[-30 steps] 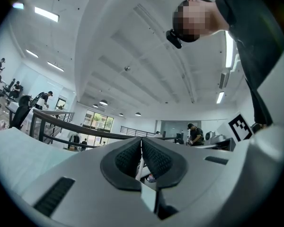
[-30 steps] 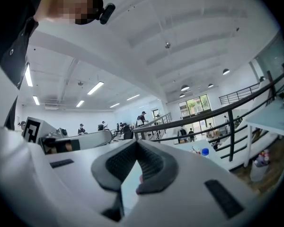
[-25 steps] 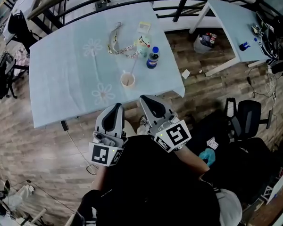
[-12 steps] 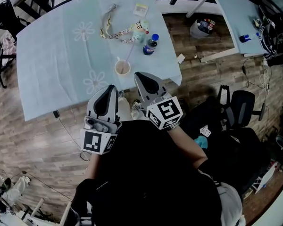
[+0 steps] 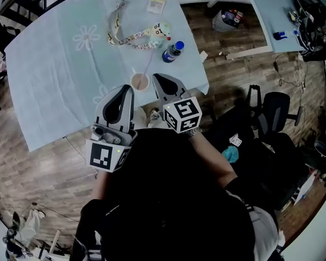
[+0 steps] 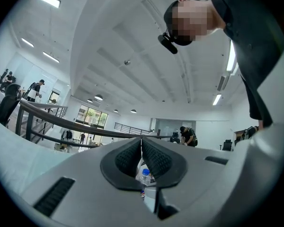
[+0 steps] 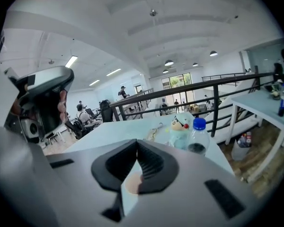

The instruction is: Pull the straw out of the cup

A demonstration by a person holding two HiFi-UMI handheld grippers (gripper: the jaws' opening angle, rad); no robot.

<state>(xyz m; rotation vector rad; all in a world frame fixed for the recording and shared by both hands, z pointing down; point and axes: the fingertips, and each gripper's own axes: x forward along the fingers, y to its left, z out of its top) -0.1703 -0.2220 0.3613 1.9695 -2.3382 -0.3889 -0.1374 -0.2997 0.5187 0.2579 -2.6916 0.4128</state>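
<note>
Left gripper (image 5: pixel 127 87) reaches over the near edge of the table (image 5: pixel 54 75). Its jaws are pressed together with nothing between them, and its tips lie just left of the cup (image 5: pixel 139 81), near it but apart. The cup stands upright on the pale blue cloth, between the two grippers — a tan drink shows inside. The straw (image 5: pixel 147 65) is in the cup and leans away from the person and to the right, its free end pointing toward the bottle (image 5: pixel 173 51). Right gripper (image 5: pixel 157 76) lies just right of the cup, jaws likewise closed and gripping nothing. Its tips come close beside the cup's rim and the lower part of the straw — whether they touch cannot be told. In the right gripper view the cup shows low down, through the gap behind the closed pads. Further right, the blue-capped bottle stands clear of both grippers, with a small toy figure (image 5: pixel 162 30) just beyond it.
</note>
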